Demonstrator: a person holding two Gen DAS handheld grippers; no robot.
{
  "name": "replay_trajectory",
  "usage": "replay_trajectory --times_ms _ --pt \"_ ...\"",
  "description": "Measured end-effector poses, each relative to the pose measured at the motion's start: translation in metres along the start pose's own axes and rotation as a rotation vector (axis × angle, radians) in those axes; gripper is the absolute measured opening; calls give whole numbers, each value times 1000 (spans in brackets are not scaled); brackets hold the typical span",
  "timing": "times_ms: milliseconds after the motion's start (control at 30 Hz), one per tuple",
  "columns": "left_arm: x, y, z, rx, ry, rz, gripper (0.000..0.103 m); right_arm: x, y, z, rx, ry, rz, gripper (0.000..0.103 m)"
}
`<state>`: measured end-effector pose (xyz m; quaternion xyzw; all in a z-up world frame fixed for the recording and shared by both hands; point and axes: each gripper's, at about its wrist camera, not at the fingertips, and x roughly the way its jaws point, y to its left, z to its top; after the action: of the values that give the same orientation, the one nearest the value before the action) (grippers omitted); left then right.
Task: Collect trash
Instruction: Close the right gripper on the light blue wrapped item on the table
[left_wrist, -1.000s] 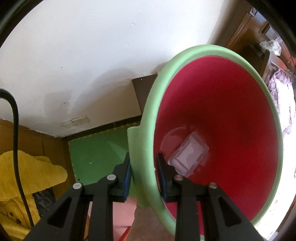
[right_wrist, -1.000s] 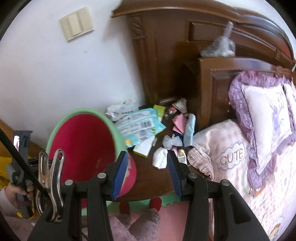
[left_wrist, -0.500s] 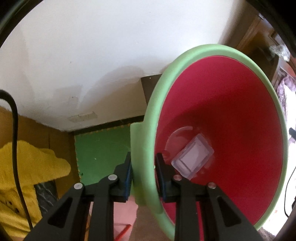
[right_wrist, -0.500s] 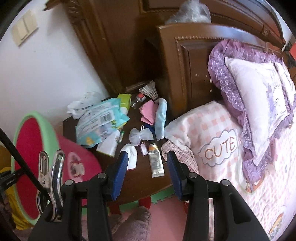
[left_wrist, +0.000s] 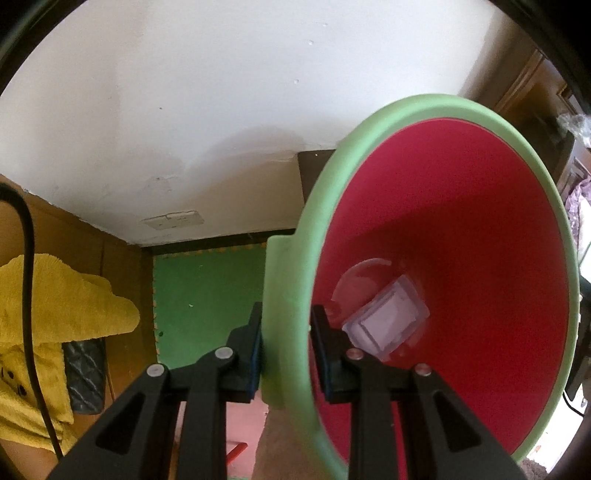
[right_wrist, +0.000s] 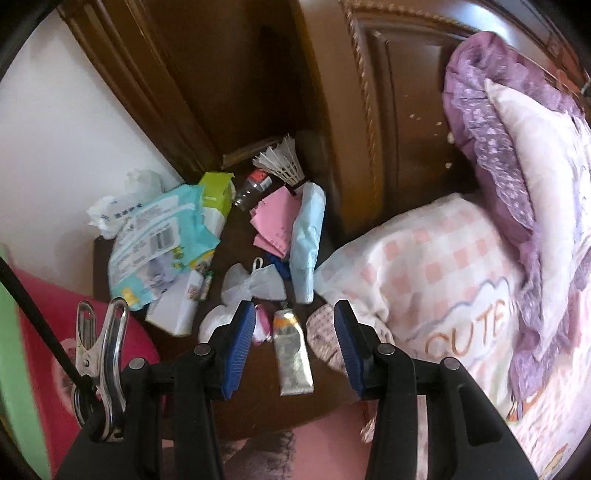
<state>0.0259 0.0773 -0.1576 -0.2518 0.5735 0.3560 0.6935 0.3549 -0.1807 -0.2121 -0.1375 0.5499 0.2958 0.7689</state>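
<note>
The left gripper (left_wrist: 286, 345) is clamping the green rim of the waste bin (left_wrist: 461, 229), one pad outside the lip and one inside vs the red wall; jaws nearly all the way closed on it. Inside the bin, a clear plastic packet (left_wrist: 388, 321) is lying at the bottom, beside a round clear piece, poss. a lid, too washed-out to say. Behind the bin a white wall, a green floor mat (left_wrist: 207, 295) and a yellow garment (left_wrist: 48, 321) are showing.

The right gripper (right_wrist: 294, 334) is hanging about half open w/ nothing between its blue pads, pointing down at a cluttered dark wood nightstand (right_wrist: 258, 391). A crumpled silver tube (right_wrist: 291, 350) is lying right under the gap, not touched. Other litter is sitting further back: a wipes pack (right_wrist: 159, 247), a green box (right_wrist: 218, 199), pink paper (right_wrist: 273, 221), a pale blue wrapper (right_wrist: 308, 236), a clear plastic bag (right_wrist: 255, 284), a shuttlecock (right_wrist: 282, 162). The bin's edge is showing at the left of this view, just beside the nightstand. A checked quilt (right_wrist: 436, 280) and a purple-frilled pillow (right_wrist: 517, 155) are lying to the right.
</note>
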Motion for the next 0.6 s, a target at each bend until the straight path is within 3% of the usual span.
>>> replay_trajectory --times_ms 367,600 --pt "-1 -3 -8 -37 -5 14 25 61 -9 21 54 110 68 45" --pt "-1 -6 -8 -50 -3 32 26 83 -7 26 -1 131 15 45"
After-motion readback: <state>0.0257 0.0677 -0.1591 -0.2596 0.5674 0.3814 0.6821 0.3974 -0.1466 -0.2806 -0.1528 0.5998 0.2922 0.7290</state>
